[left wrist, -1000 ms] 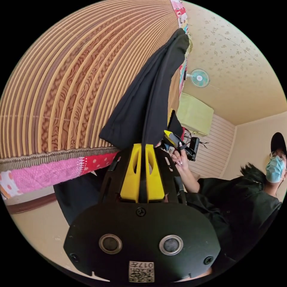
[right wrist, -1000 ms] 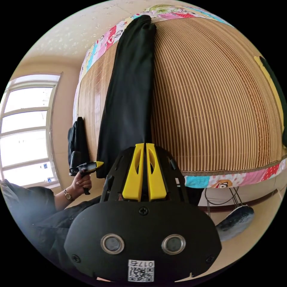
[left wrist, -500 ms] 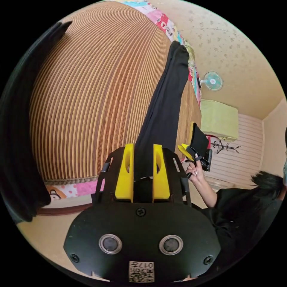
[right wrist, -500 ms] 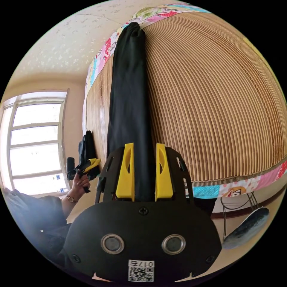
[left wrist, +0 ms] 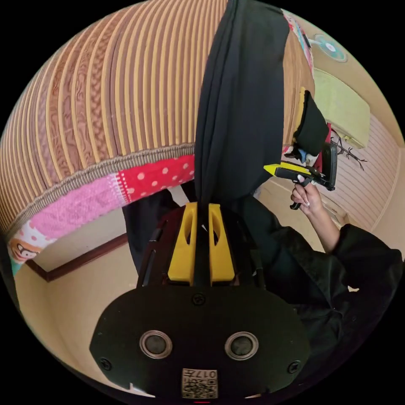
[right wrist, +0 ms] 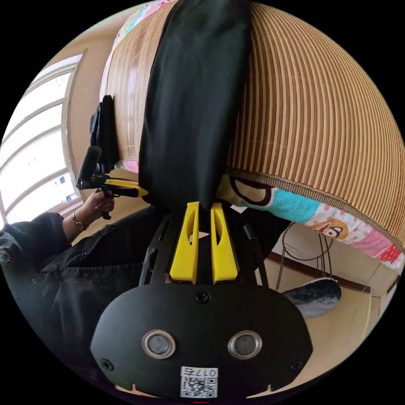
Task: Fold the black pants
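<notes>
The black pants (left wrist: 242, 97) lie in a long narrow strip across the bamboo mat (left wrist: 105, 105), their near end hanging past the bed's edge. My left gripper (left wrist: 201, 204) is shut on that end. In the right gripper view the same pants (right wrist: 194, 97) run up the mat, and my right gripper (right wrist: 204, 203) is shut on their near edge. In each view the other gripper shows beside the pants, held in a hand: the right gripper (left wrist: 291, 170) and the left gripper (right wrist: 116, 186).
A patchwork quilt (left wrist: 147, 179) borders the mat (right wrist: 316, 105). A dark bundle (left wrist: 312, 126) sits at the bed's edge. A wall fan (left wrist: 331, 44), a coat rack (left wrist: 350, 149), a window (right wrist: 29, 139), a wire stool (right wrist: 303, 244) and the person's black sleeve (left wrist: 337, 274) surround me.
Half a second ago both pairs of jaws stood apart around the pants; now both are closed on them. Both cameras have swung nearer to the bed's edge.
</notes>
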A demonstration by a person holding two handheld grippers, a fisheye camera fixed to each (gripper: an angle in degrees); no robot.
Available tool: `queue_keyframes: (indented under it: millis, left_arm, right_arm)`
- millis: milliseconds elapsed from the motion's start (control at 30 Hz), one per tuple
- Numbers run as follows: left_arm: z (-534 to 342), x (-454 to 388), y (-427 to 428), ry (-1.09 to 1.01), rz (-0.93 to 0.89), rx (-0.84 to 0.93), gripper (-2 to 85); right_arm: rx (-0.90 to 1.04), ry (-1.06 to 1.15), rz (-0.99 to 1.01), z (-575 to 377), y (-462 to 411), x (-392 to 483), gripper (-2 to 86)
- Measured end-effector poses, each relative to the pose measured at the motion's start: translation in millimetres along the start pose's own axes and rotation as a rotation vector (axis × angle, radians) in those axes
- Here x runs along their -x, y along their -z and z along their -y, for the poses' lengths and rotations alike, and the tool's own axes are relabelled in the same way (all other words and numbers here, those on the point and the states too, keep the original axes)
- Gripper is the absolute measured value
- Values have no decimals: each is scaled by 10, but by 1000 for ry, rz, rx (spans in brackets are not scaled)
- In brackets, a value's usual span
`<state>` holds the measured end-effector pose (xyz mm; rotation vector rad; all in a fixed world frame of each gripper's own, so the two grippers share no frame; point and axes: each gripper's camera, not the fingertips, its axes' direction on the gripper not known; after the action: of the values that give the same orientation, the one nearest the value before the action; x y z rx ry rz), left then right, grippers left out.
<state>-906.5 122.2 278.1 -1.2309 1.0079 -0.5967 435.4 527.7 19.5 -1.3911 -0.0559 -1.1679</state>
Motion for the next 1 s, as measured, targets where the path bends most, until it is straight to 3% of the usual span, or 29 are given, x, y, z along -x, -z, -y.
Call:
queue_keyframes:
  millis: [233,367,600,667,800,1000]
  left_arm:
    - [318,-173,827,-178,-140,-459,112]
    - [1053,-202,1021,-170,-104,-492,140]
    - [1884,-199,712,-167,-152,-314,53]
    - [1760,-118,741,-139,-242,-326,47]
    - [912,-424,956,-431,-522,-429,43]
    - [-755,-1473,1529,-841,-559,-579,43]
  right_arm:
    - [-465,-105,335,192,829,-1070,111]
    - [-494,-75,413,718,948,-1429,124]
    - [-379,24,597,1229,759,-1399,65]
    - [-425,96,713,1028,845,-1338,46]
    - [-534,303,870,144,1302,-1001,24]
    - [-723,662,901,-1208,2405,-10,13]
